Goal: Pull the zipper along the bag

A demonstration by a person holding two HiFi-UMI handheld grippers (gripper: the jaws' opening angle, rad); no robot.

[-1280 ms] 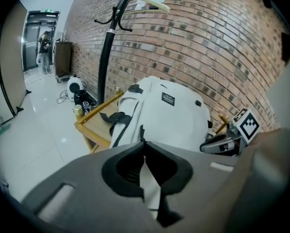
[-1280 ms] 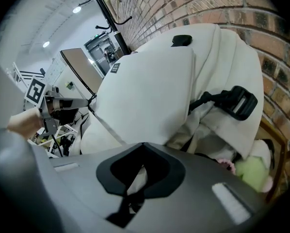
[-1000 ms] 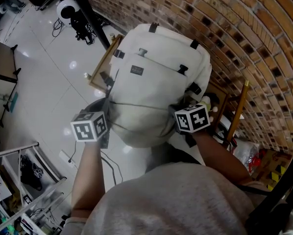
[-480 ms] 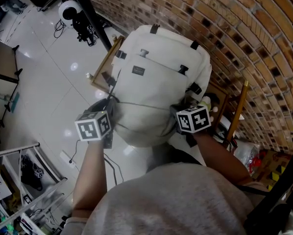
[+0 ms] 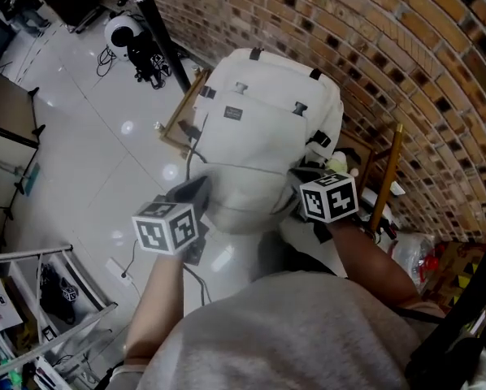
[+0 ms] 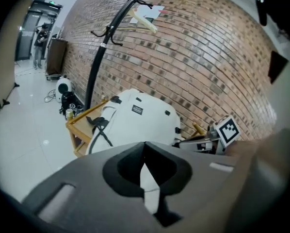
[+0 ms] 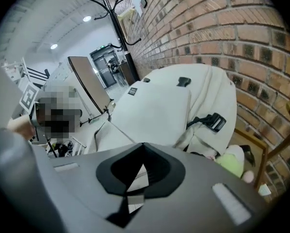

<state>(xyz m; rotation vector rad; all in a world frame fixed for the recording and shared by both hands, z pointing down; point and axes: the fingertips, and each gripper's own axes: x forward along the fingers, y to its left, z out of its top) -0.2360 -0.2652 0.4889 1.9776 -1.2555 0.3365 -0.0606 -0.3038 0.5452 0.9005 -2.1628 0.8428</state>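
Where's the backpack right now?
Head view, centre: the white backpack rests on a wooden stand against the brick wall, with a black pole at its left.

Cream bag [image 5: 267, 136], red-brown brick wall [image 5: 405, 47]

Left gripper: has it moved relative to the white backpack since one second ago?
Yes. Judged against the backpack, the left gripper now sits lower beside its left edge, nearer the person. Its tongs are shut.
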